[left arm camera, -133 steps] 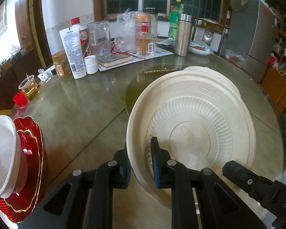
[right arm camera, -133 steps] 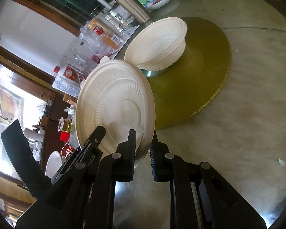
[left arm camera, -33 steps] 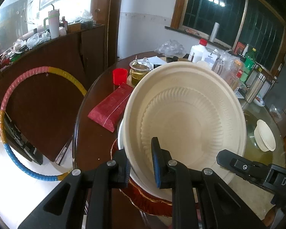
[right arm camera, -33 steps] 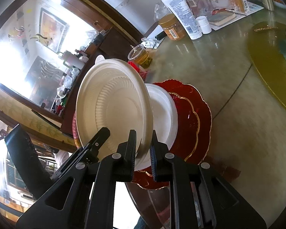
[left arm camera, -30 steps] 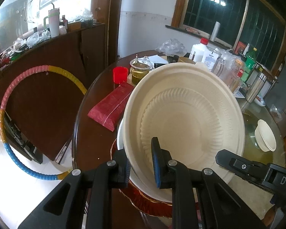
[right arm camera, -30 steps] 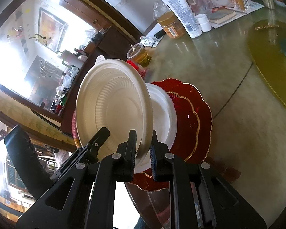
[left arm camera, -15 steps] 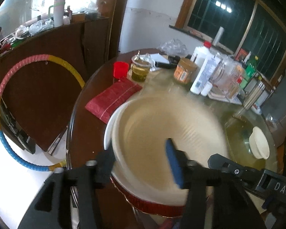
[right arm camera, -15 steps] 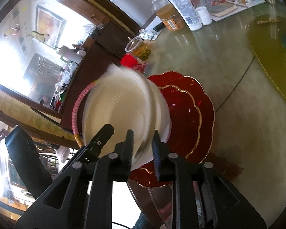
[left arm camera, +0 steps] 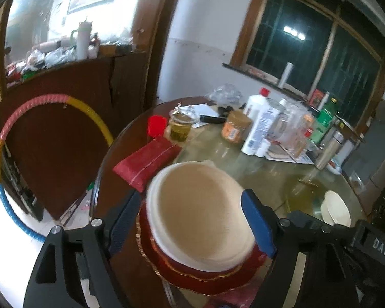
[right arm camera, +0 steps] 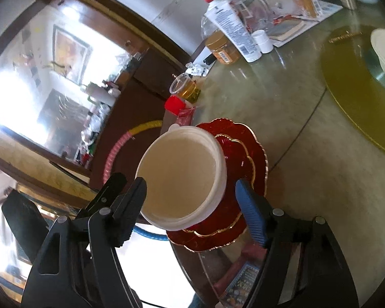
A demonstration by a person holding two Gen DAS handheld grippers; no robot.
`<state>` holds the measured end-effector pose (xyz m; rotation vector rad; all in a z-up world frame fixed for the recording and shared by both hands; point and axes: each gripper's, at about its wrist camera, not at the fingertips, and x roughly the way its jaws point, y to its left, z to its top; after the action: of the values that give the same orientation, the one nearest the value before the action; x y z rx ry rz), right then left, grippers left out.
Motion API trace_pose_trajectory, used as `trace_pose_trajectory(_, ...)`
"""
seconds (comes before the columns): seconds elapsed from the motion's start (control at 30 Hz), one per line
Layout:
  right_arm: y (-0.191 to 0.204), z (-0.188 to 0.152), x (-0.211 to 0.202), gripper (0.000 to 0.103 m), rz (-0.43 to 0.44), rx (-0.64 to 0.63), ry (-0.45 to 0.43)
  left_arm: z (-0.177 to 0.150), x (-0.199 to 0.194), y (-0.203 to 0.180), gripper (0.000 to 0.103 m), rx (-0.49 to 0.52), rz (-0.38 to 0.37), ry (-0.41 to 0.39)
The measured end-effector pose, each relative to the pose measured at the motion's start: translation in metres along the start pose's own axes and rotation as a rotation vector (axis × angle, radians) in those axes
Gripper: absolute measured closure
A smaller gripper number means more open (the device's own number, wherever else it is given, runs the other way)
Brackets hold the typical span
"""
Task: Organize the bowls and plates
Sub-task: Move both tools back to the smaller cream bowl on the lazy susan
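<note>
Cream bowl: just released onto red plates; left claw, right claw opening, nothing gripped; second bowl remains on counter

Cream bowl sits upright, stacked on scalloped red plates; another cream bowl lies well apart.

The right tool is opening its jaws around the cream plate, untouched, stacked on red scalloped plates at the desk edge.
</note>
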<state>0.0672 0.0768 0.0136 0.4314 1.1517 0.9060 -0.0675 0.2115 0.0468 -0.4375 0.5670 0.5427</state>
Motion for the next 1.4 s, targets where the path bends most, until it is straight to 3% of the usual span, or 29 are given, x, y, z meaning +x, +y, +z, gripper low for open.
trace_pose_trajectory(0.17, -0.028, -0.002, -0.022, 0.029, 0.017, 0.070, -0.027, -0.013, -0.003, -0.045, 0.021, 0.135, -0.061, 0.014)
trace_pose_trajectory(0.23, -0.044, -0.003, -0.036, 0.021, 0.010, 0.095, -0.045, -0.021, 0.000, -0.065, 0.020, 0.193, -0.093, 0.031)
trace_pose_trajectory(0.47, -0.114, -0.004, -0.097, 0.019, -0.061, 0.223, -0.128, -0.048, 0.018, -0.135, 0.020, 0.337, -0.201, 0.125)
trace_pose_trajectory(0.53, -0.132, -0.002, -0.109, 0.003, -0.091, 0.252, -0.128, -0.054, 0.024, -0.153, 0.020, 0.375, -0.225, 0.146)
trace_pose_trajectory(0.6, -0.152, 0.002, -0.122, 0.000, -0.107, 0.293, -0.137, -0.058, 0.033, -0.170, 0.020, 0.400, -0.245, 0.174)
trace_pose_trajectory(0.83, -0.203, 0.020, -0.157, 0.000, -0.153, 0.401, -0.198, -0.060, 0.075, -0.213, 0.020, 0.366, -0.270, 0.279)
trace_pose_trajectory(1.07, -0.238, 0.048, -0.184, 0.000, -0.094, 0.501, -0.328, -0.057, 0.118, -0.244, 0.020, 0.277, -0.255, 0.330)
trace_pose_trajectory(1.4, -0.266, 0.088, -0.176, 0.006, -0.115, 0.498, -0.378, -0.059, 0.158, -0.292, 0.020, 0.281, -0.221, 0.321)
